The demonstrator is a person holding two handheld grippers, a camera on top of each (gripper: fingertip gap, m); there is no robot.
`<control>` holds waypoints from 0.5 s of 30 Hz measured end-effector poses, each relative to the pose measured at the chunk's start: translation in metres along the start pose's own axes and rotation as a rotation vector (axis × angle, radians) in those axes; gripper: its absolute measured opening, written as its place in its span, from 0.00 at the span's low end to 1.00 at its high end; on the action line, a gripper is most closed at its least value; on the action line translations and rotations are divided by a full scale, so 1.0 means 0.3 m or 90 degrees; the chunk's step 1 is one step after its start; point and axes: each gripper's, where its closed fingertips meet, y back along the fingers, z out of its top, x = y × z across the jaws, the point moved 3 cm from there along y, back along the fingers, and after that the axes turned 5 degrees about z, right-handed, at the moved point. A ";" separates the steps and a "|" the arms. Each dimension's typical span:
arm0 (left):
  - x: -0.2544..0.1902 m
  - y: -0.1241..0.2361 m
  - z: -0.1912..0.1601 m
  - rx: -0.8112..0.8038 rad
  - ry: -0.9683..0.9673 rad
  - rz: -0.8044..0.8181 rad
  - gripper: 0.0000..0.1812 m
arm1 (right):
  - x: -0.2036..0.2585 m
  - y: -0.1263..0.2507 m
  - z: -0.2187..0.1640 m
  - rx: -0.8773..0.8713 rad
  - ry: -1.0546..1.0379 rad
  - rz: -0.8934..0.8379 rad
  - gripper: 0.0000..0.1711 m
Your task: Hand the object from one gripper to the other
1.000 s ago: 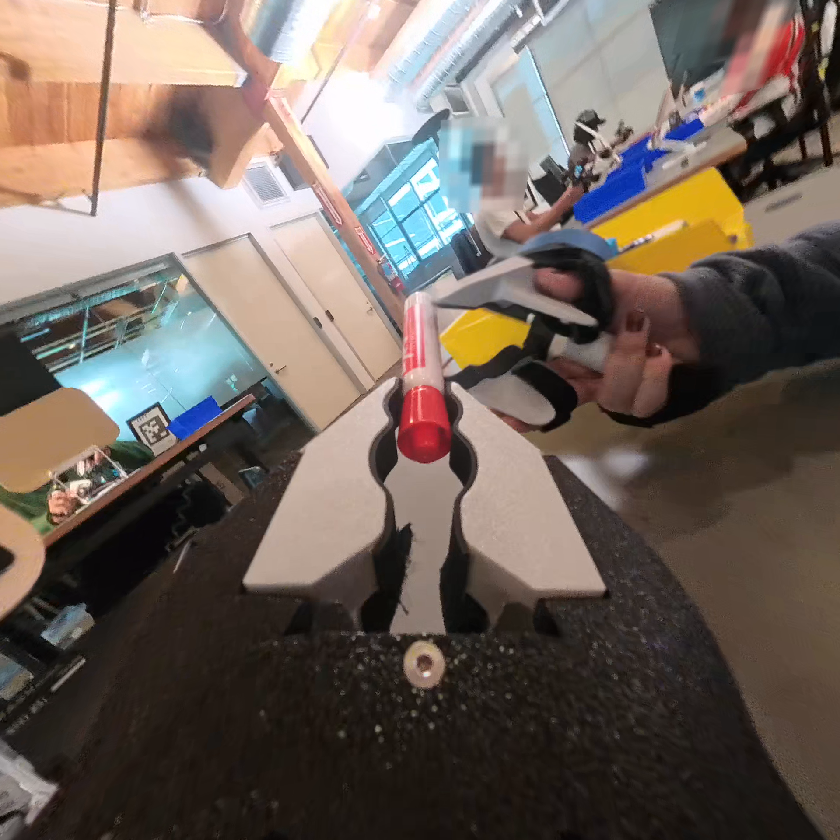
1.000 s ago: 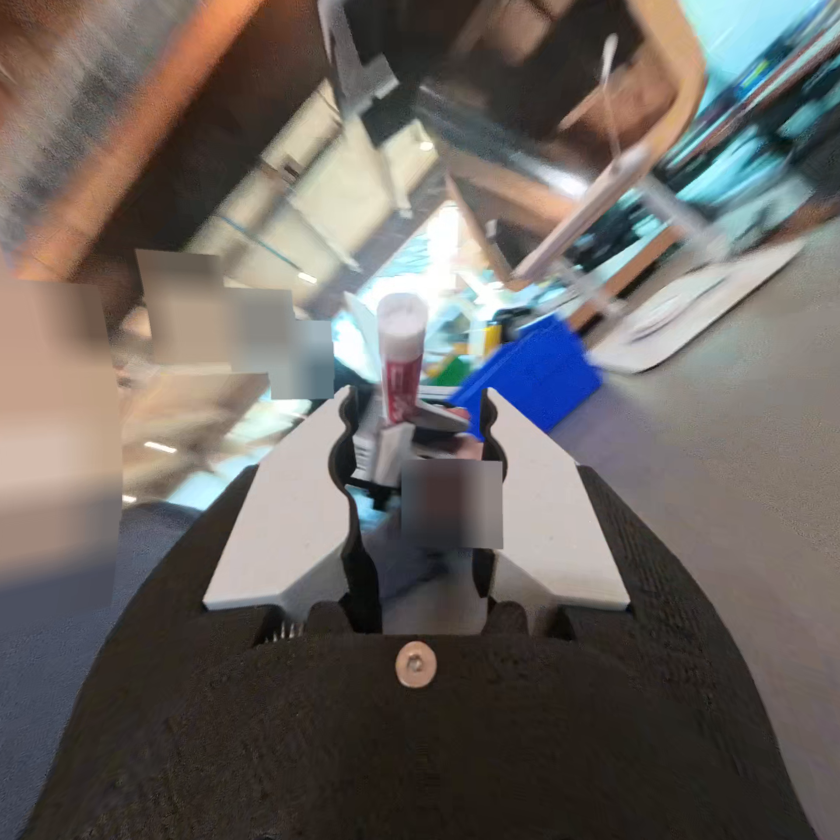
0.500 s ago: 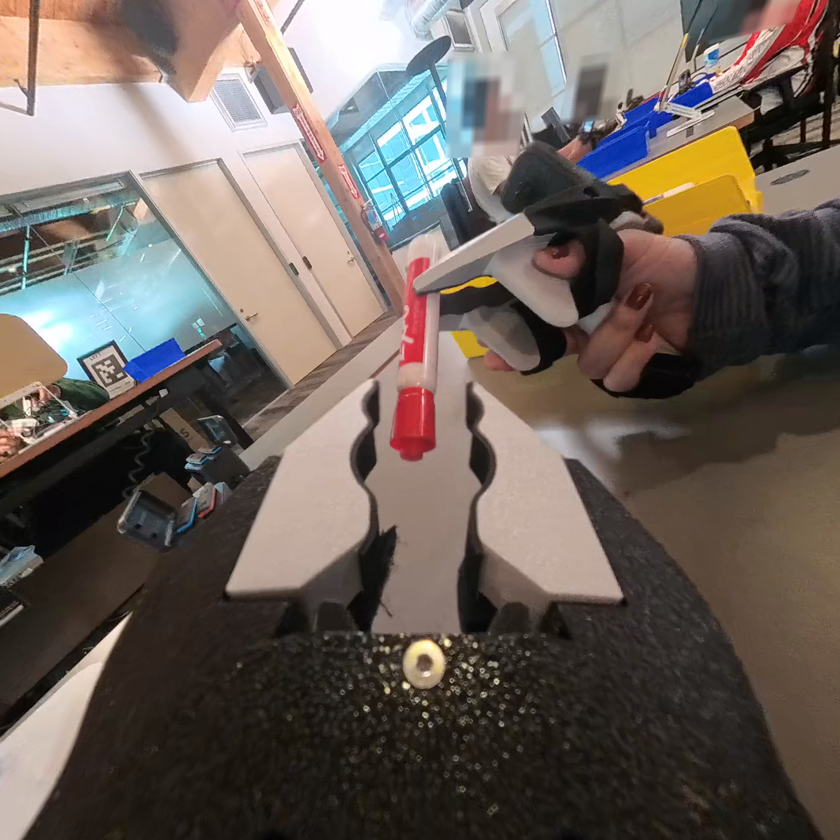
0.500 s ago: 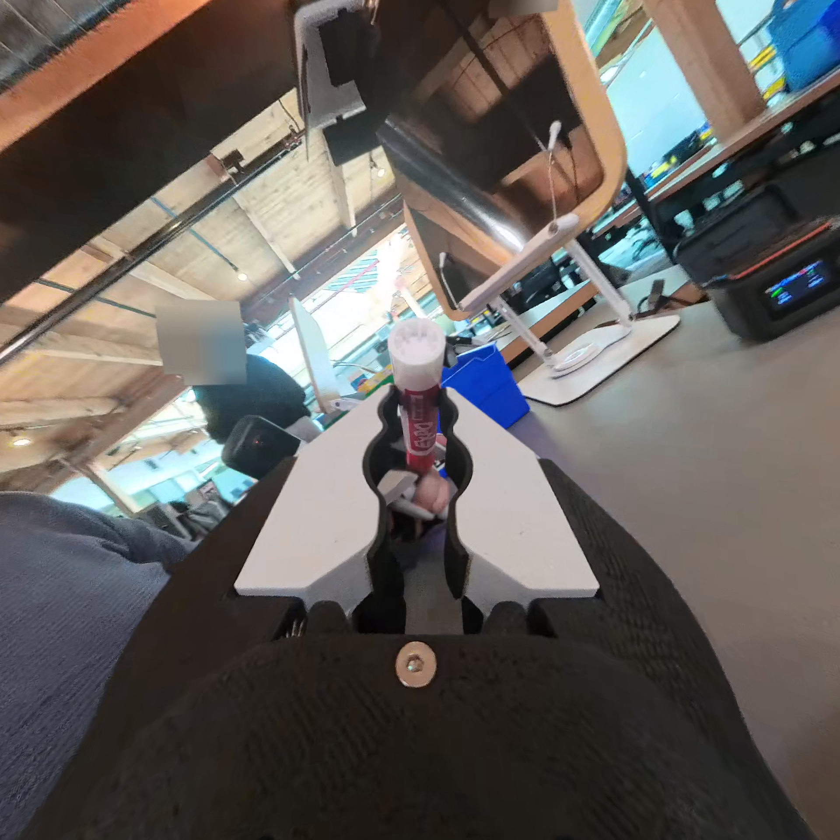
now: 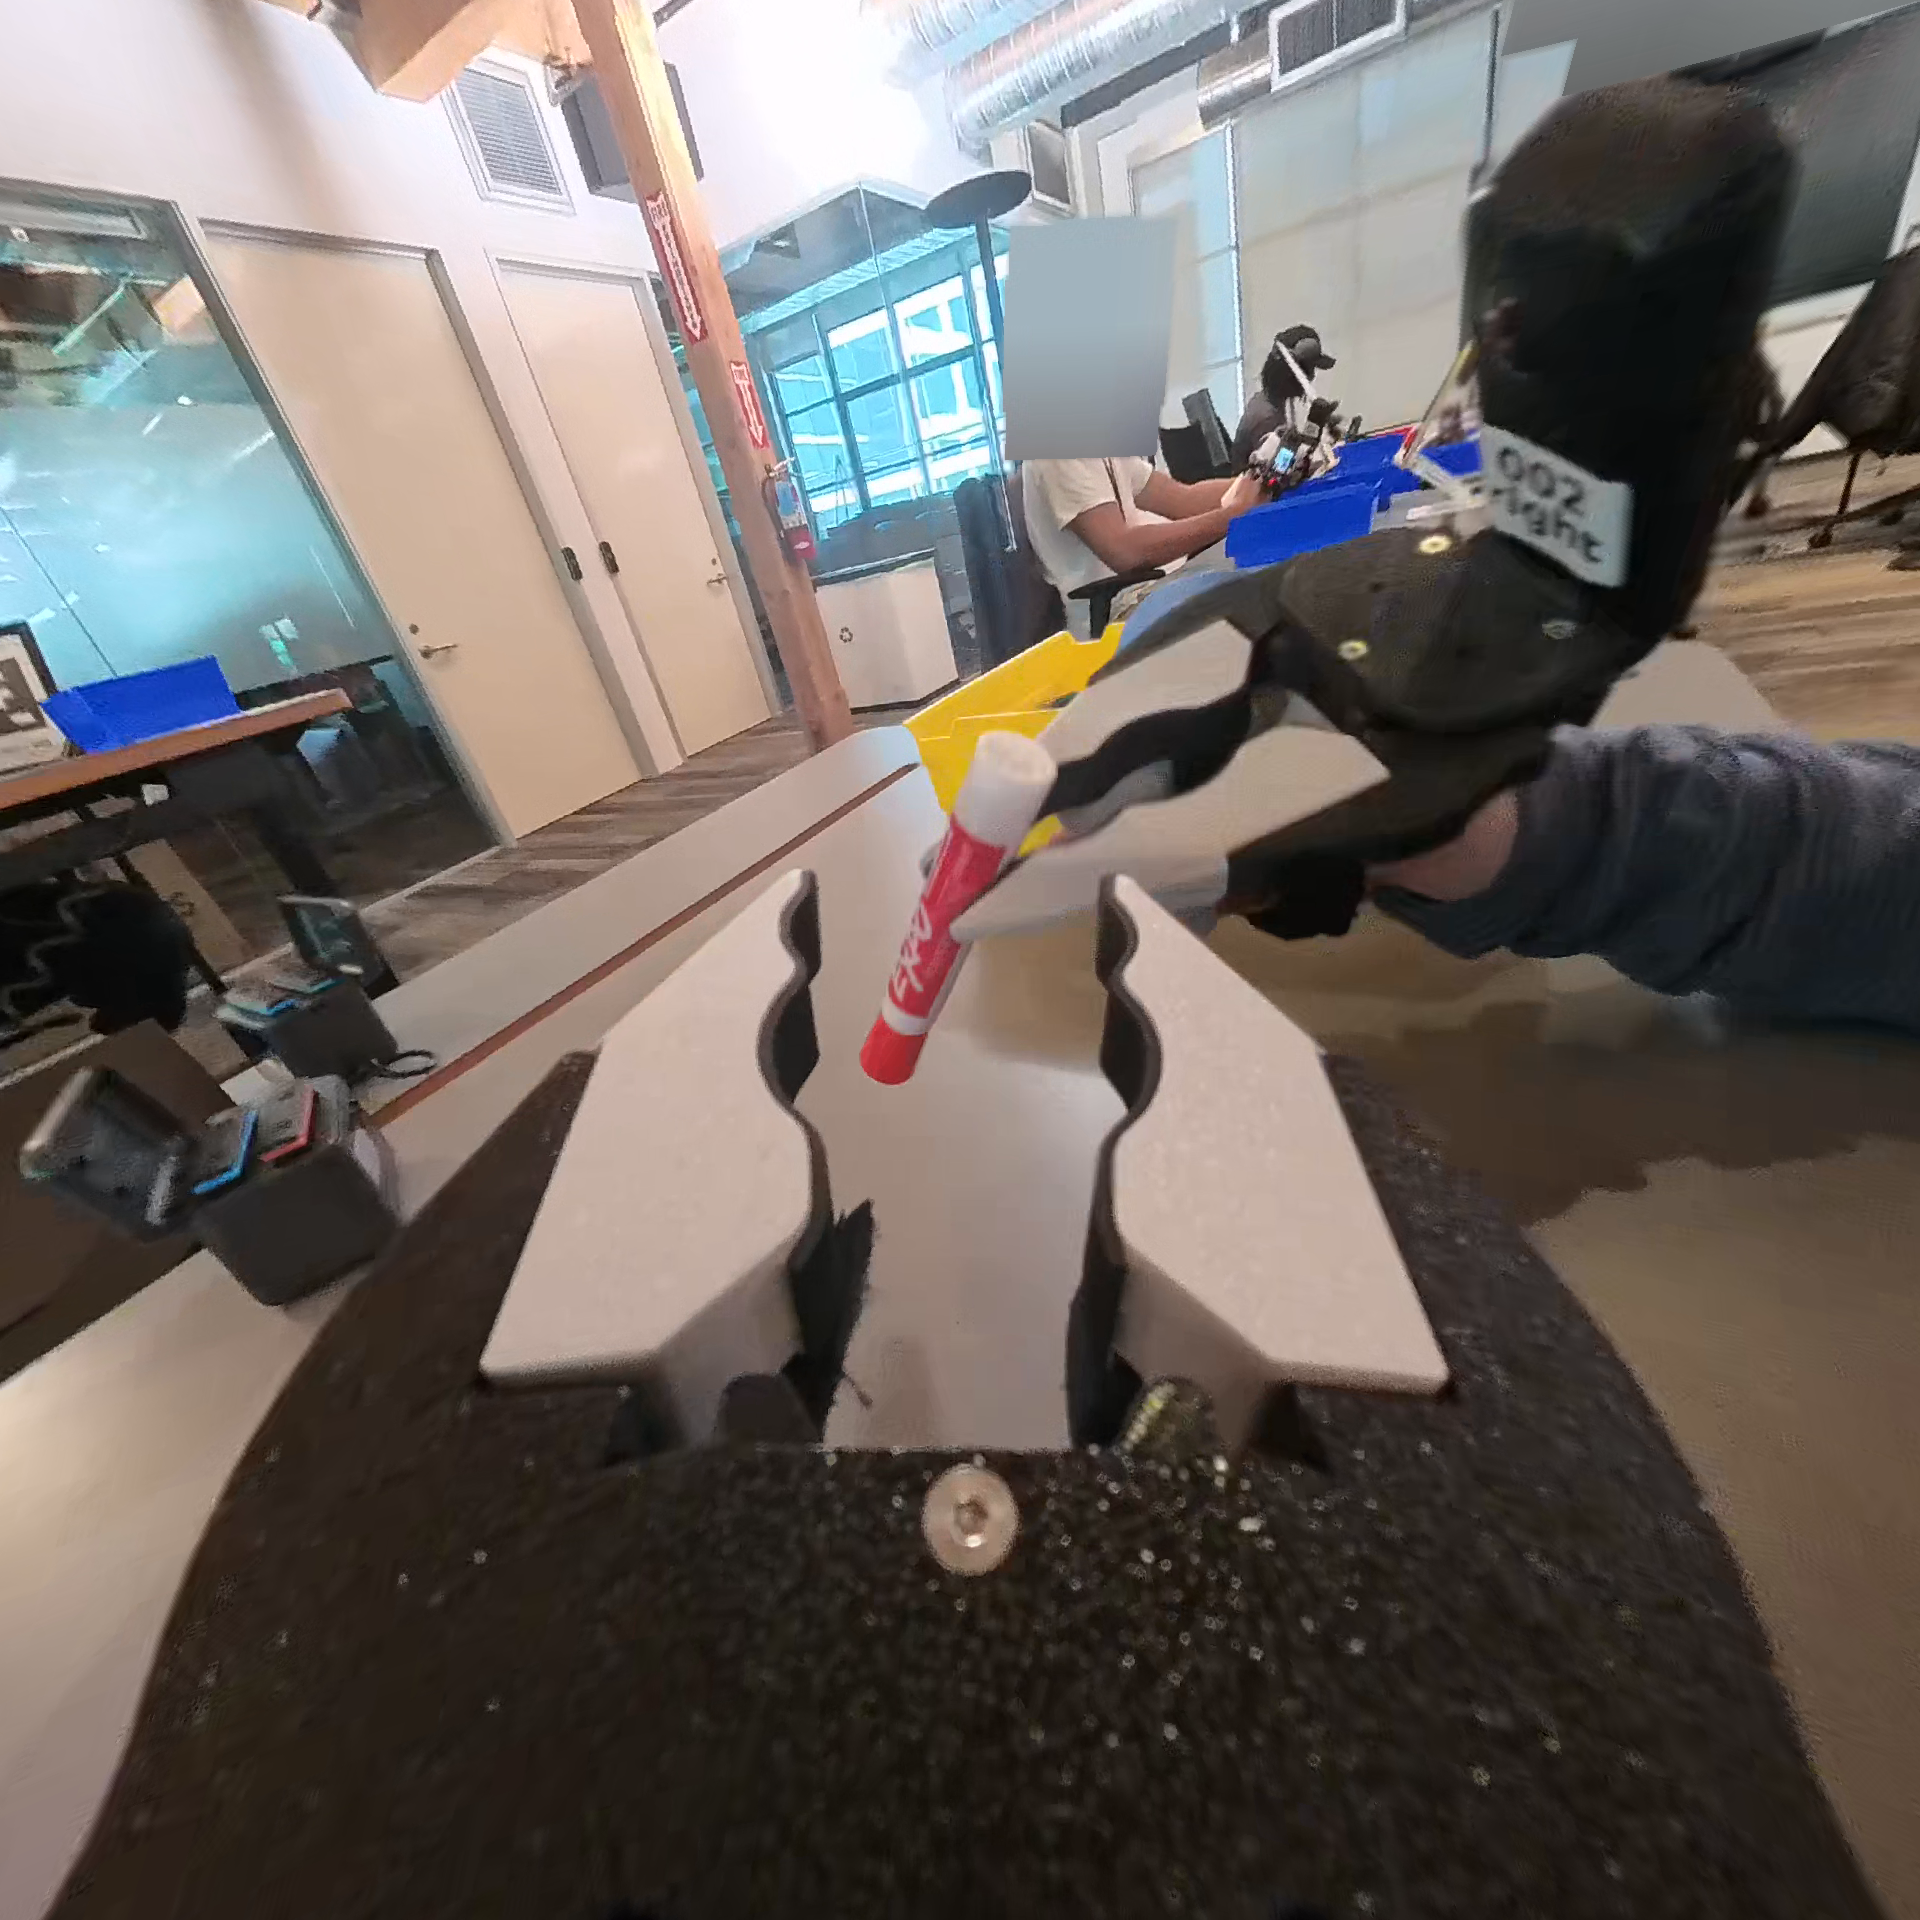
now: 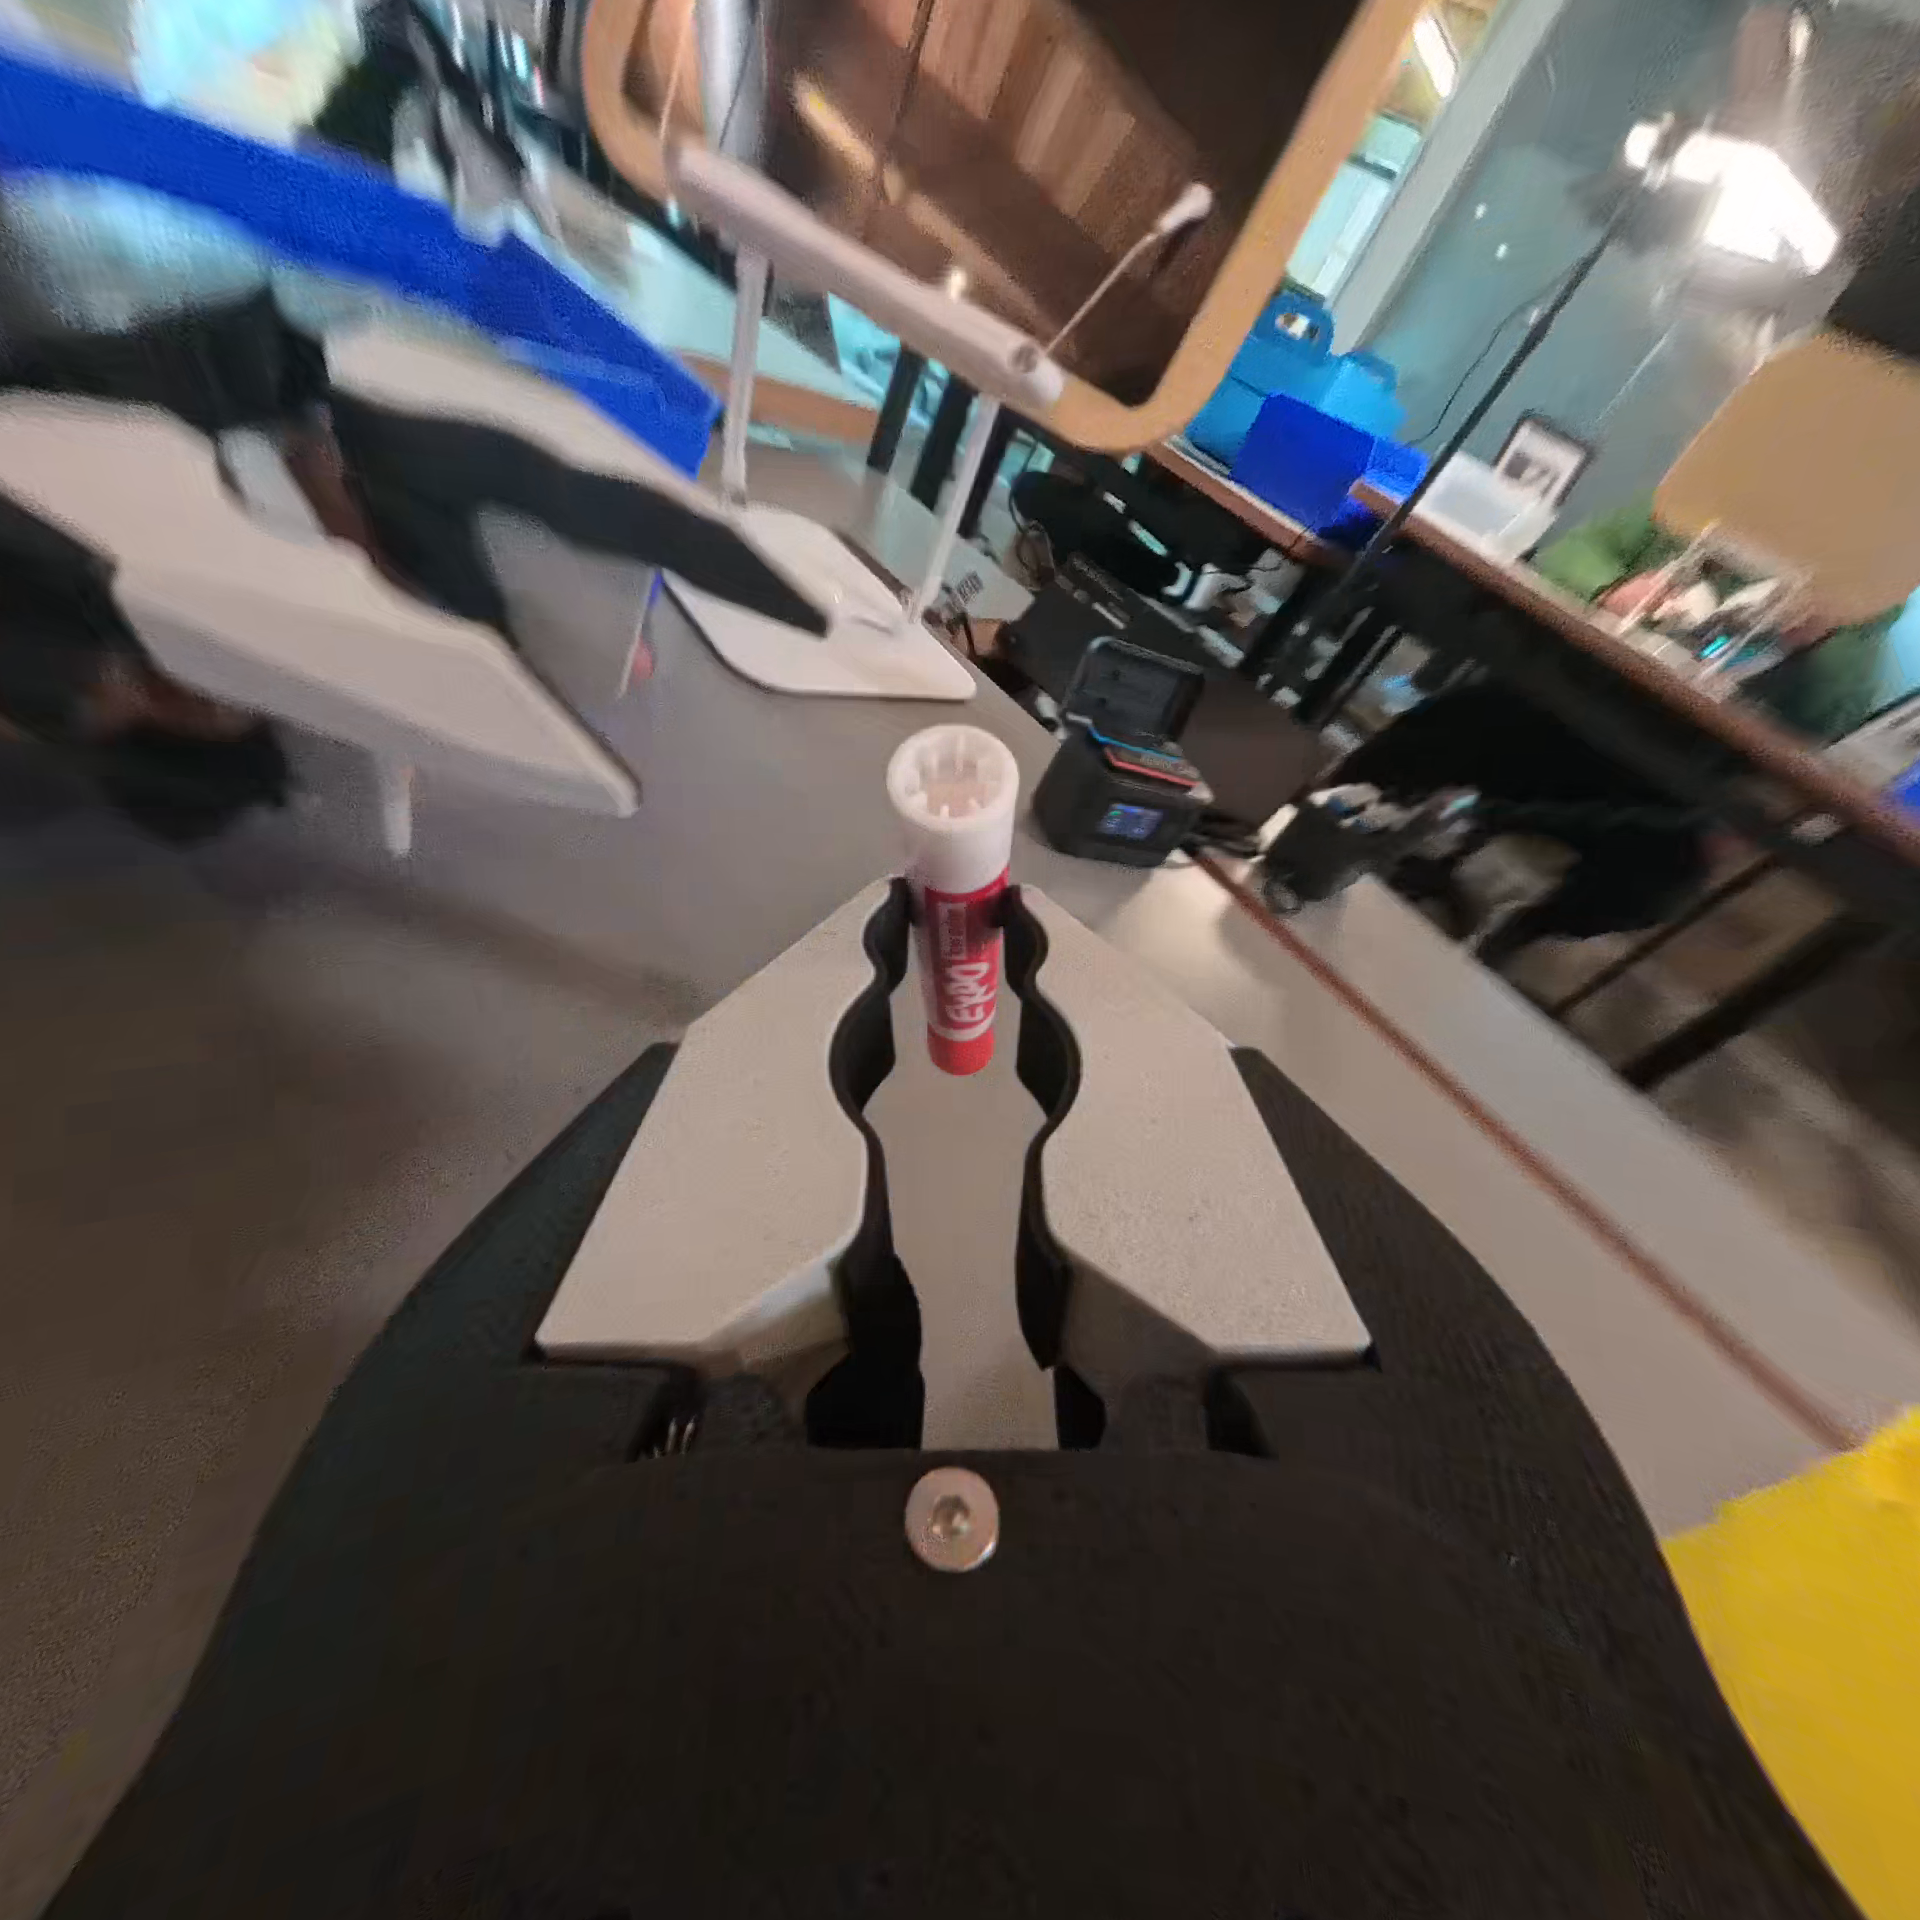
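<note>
My right gripper (image 6: 954, 914) pinches the red marker (image 6: 961, 940) at frame centre, my left gripper (image 5: 954, 925) spread empty, so the handover looks done

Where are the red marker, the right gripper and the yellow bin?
red marker (image 5: 940, 935), left wrist view, on its red barrel.
right gripper (image 6: 954, 902), right wrist view, between fingertips.
yellow bin (image 5: 997, 694), left wrist view, on its rim.

A wooden post (image 5: 694, 343) stands before two pale doors (image 5: 488, 520); windows (image 5: 883, 405) glow beyond grey tables (image 5: 1714, 1299).
</note>
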 end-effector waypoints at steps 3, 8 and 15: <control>-0.022 -0.003 -0.004 0.007 -0.079 0.007 0.21 | 0.052 -0.017 -0.001 0.044 0.161 -0.025 0.10; -0.053 -0.012 -0.028 0.030 -0.140 -0.010 0.18 | 0.108 -0.030 0.000 0.052 0.312 -0.035 0.10; -0.067 -0.010 -0.040 0.036 -0.231 -0.012 0.11 | 0.127 -0.025 0.014 0.024 0.317 -0.020 0.10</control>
